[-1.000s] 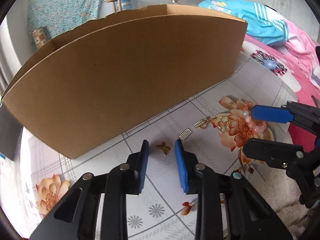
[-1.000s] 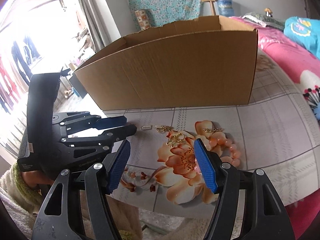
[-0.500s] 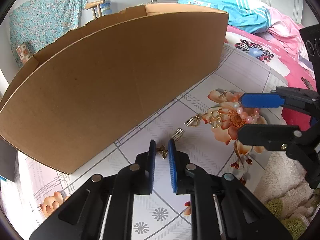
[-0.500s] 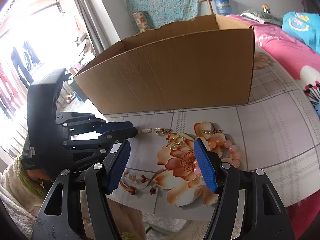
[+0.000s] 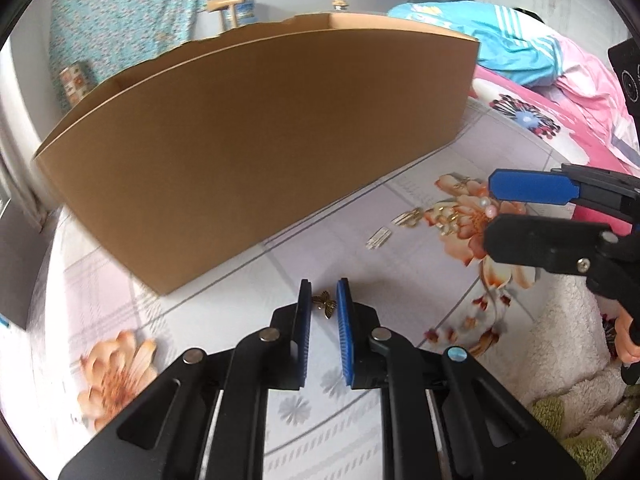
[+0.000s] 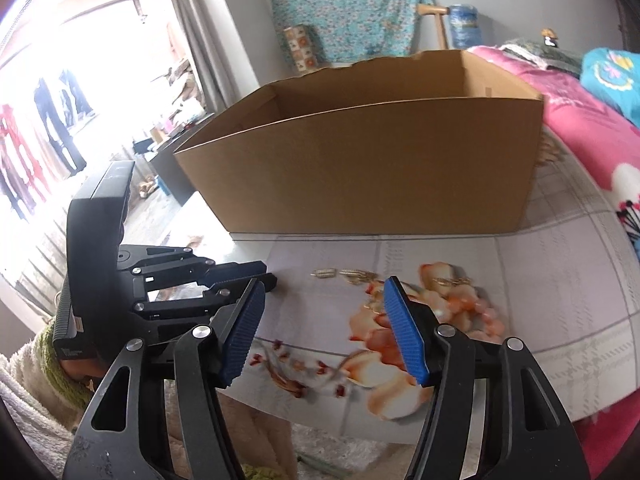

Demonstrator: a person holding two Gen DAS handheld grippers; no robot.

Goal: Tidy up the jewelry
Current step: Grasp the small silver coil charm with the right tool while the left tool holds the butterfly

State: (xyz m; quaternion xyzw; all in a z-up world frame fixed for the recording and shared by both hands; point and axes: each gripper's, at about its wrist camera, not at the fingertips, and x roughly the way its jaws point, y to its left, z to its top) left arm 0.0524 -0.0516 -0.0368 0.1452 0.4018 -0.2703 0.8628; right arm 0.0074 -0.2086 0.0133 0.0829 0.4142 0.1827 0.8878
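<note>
In the left wrist view, the left gripper (image 5: 324, 304) had its blue-padded jaws drawn narrow on either side of a small gold butterfly-shaped charm (image 5: 325, 304), which sat between the pads near their tips; whether the pads actually touched it could not be told. Beyond stood a large open brown cardboard box (image 5: 256, 136) on the flower-printed tablecloth (image 5: 200, 320). Other small gold jewelry pieces (image 5: 408, 216) lay farther right, near the right gripper (image 5: 496, 212).

In the right wrist view, the right gripper (image 6: 320, 320) hung wide open and empty above the tablecloth (image 6: 560, 300). Gold pieces (image 6: 344, 273) and a peach bead bracelet (image 6: 480, 312) lay just beyond its fingertips, in front of the box (image 6: 372, 168).
</note>
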